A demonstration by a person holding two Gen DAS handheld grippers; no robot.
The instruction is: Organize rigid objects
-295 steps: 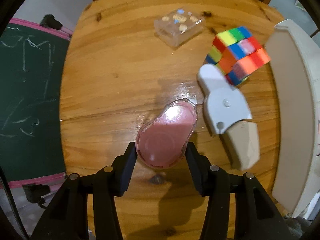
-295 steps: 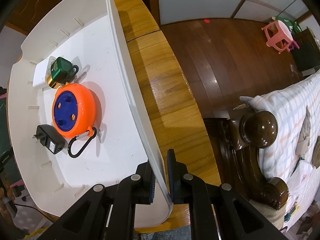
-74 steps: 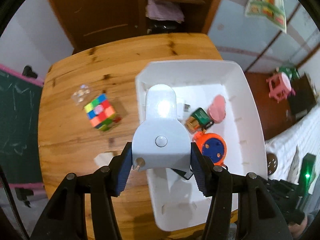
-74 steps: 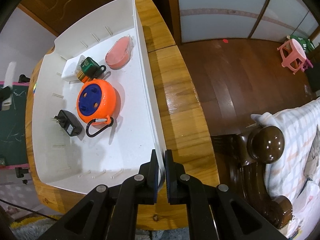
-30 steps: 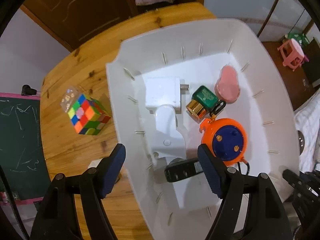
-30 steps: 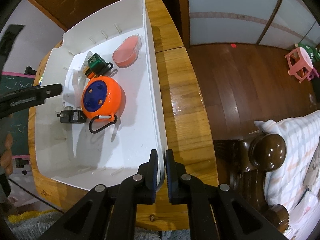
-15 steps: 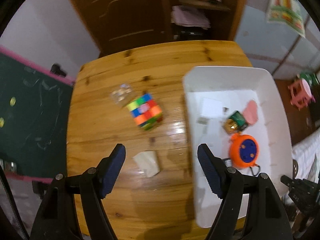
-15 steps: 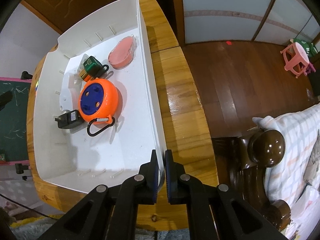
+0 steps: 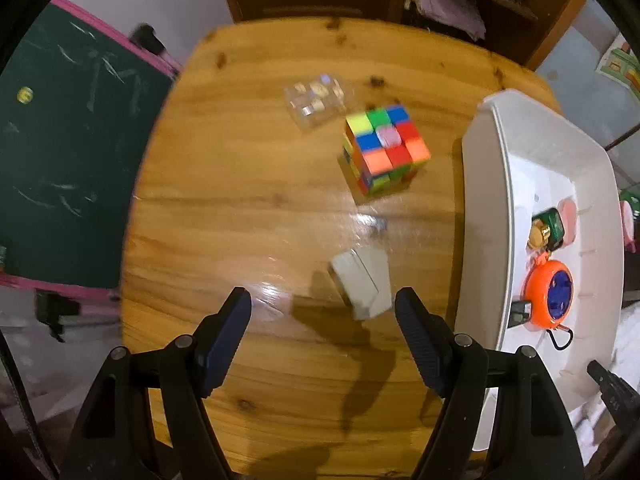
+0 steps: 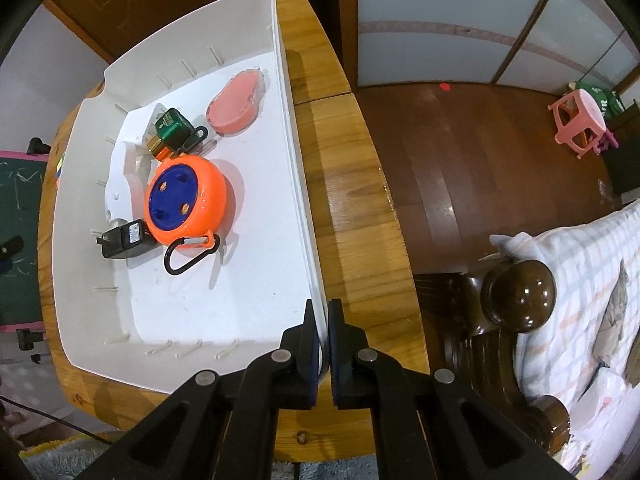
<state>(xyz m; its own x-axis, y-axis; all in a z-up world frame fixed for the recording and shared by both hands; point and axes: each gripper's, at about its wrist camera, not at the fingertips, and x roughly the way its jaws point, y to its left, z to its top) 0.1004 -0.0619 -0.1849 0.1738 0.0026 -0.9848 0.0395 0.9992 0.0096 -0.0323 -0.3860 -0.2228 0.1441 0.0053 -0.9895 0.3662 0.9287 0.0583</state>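
High over the wooden table [image 9: 240, 200], my left gripper [image 9: 322, 332] hangs open and empty, pointing down. A small beige block [image 9: 362, 282] lies just beyond its fingers. Farther off stand a colourful puzzle cube [image 9: 384, 152] and a clear plastic case [image 9: 316, 98]. My right gripper [image 10: 323, 320] is shut on the near right wall of the white bin [image 10: 298, 184]. Inside the bin lie an orange and blue reel [image 10: 186, 202], a black adapter [image 10: 124, 240], a green padlock [image 10: 174, 128], a pink case [image 10: 238, 102] and a white flat piece [image 10: 122, 178].
A green chalkboard with a pink frame [image 9: 60, 152] stands left of the table. Right of the table are a dark wooden floor [image 10: 480, 152], a carved bedpost [image 10: 518, 296] and a checked blanket [image 10: 580, 300]. A pink stool [image 10: 580, 120] stands farther away.
My left gripper has swung left from above the bin to above the table, leaving the white flat piece in the bin. The right gripper has kept its grip on the bin wall.
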